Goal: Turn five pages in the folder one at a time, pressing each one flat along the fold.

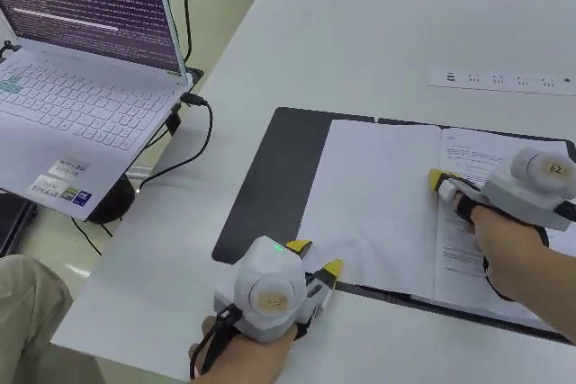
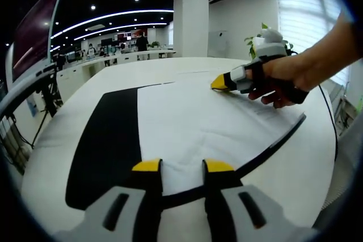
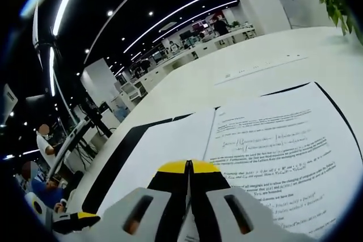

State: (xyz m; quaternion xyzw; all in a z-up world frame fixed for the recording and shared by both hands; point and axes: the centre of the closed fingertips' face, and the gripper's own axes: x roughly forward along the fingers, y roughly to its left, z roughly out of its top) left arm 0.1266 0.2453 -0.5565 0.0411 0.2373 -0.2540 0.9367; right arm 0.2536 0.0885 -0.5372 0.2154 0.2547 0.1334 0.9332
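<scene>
My right gripper point(image 3: 189, 168), jaws pressed together, rests its yellow tips on the white paper pages point(image 1: 378, 195) beside the fold of the open black folder point(image 1: 270, 177). My left gripper point(image 2: 182, 165), jaws spread, sits at the folder's near edge. The folder lies near the front edge of the white table point(image 1: 360, 33).

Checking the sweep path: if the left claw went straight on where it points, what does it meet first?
Probably the blank page, just ahead of the left claw; its height over the paper is unclear. Beyond that, the right claw.
</scene>
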